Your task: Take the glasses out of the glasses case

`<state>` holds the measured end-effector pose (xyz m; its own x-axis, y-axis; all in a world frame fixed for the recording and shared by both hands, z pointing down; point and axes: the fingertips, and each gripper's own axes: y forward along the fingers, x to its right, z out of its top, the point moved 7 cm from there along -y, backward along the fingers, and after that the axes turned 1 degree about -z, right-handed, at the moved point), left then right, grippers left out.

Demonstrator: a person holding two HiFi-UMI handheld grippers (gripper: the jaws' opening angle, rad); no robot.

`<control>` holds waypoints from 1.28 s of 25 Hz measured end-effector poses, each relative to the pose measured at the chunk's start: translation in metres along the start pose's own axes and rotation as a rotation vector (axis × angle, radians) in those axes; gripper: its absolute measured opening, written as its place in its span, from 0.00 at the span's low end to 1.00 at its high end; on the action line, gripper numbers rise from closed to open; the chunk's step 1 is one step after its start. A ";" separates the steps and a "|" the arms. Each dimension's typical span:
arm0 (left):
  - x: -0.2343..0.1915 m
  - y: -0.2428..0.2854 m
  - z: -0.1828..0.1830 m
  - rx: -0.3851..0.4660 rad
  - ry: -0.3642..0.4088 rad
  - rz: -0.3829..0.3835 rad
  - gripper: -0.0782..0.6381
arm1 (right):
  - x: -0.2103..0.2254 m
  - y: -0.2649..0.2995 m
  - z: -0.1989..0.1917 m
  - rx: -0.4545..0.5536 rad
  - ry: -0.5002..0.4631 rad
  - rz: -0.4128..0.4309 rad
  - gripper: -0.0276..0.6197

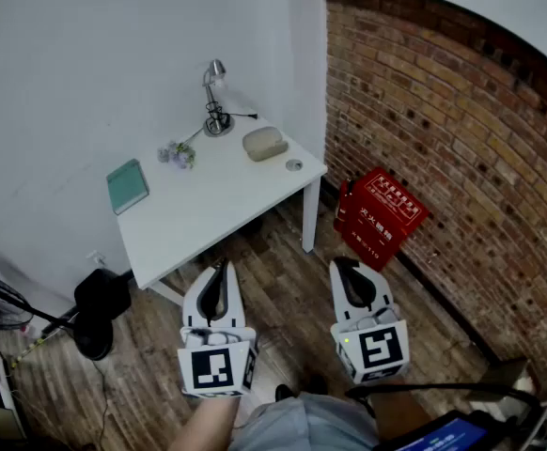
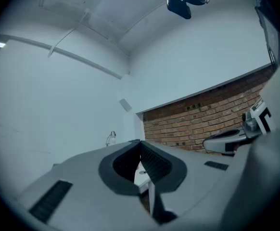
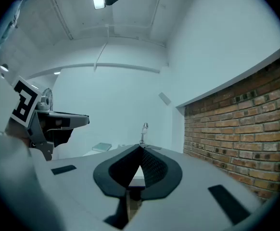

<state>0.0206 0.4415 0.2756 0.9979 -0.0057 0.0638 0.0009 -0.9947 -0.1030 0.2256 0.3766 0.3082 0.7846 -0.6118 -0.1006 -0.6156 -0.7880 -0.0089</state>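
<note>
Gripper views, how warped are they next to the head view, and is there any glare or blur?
Left gripper view: strong fisheye inside a dark round border, with the brick wall bowed and no glare. Right gripper view: the same fisheye, with a ceiling light glaring at the top edge. Head view: milder bending, with the white table sharp and evenly lit.

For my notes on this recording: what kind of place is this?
Probably an indoor study corner: a white table bearing a desk lamp and a teal notebook, beside a brick wall.
</note>
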 end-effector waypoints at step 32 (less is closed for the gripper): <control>-0.051 -0.021 -0.022 -0.023 -0.020 -0.047 0.12 | -0.039 0.008 0.009 0.031 -0.033 -0.070 0.37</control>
<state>-0.0314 0.4607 0.2963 0.9979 0.0433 0.0478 0.0470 -0.9959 -0.0779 0.1896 0.3951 0.3029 0.8232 -0.5524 -0.1311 -0.5618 -0.8259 -0.0480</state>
